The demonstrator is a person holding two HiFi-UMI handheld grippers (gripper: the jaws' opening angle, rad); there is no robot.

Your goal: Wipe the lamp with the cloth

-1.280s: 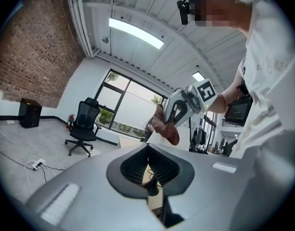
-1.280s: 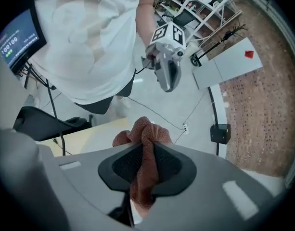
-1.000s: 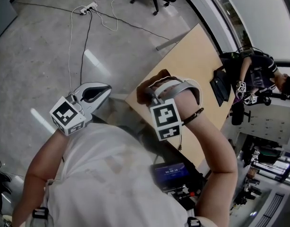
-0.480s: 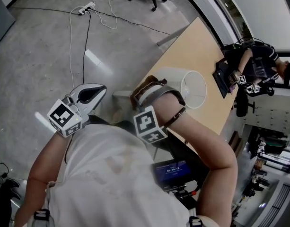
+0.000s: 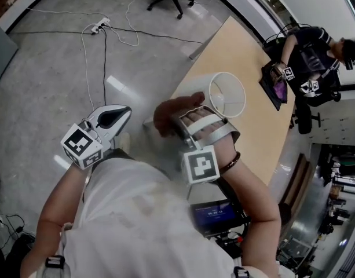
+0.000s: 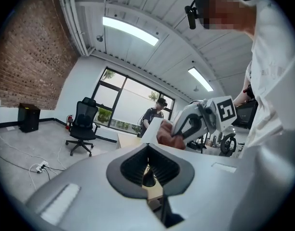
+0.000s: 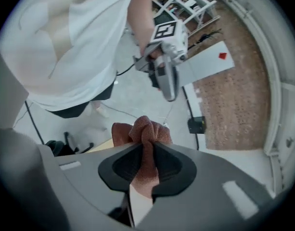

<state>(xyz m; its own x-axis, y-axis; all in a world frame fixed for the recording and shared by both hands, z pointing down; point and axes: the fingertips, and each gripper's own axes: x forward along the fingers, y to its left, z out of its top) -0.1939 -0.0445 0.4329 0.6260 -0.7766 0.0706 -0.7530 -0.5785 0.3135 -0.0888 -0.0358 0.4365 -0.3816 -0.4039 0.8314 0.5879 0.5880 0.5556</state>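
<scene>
The right gripper pinches the soft reddish cloth between its jaws, with a bunch sticking out in front; the lamp stands just beyond them. Its shade seems light and easy to dent, so wipe gently, steadying the rim. The left gripper has its jaws together, empty.
</scene>
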